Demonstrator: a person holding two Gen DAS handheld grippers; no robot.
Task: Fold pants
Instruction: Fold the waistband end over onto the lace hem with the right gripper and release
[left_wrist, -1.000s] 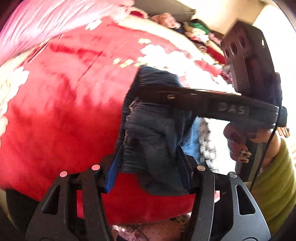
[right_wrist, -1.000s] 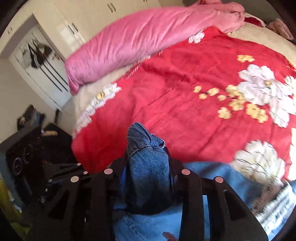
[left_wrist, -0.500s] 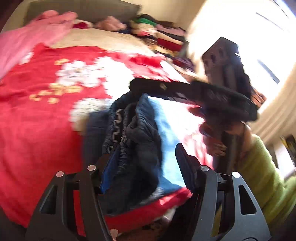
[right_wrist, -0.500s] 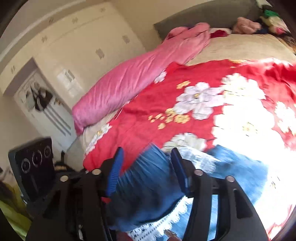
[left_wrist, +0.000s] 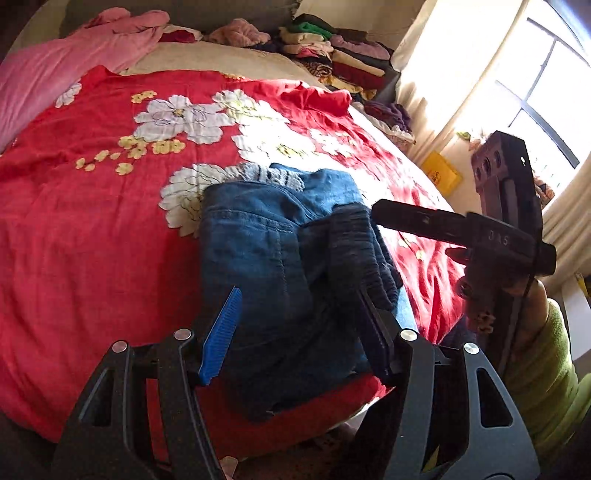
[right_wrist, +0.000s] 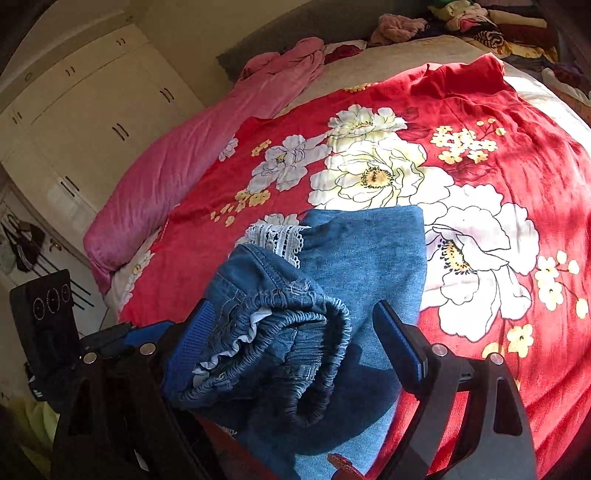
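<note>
The blue denim pants lie folded in a bundle on the red floral bedspread near the bed's front edge. White lace trim shows at the far end and the elastic waistband lies on top at the near end. My left gripper is open, its blue pads on either side of the bundle's near end. My right gripper is open around the waistband; its left pad touches the denim. The right gripper also shows in the left wrist view, just right of the pants.
A pink quilt lies along the bed's left side. Stacks of folded clothes sit at the far end. A white wardrobe stands at the left, and a bright window at the right. The bed's front edge is just below the grippers.
The pants were held up in both shut grippers a second ago. They now lie on the bed and both grippers have opened.
</note>
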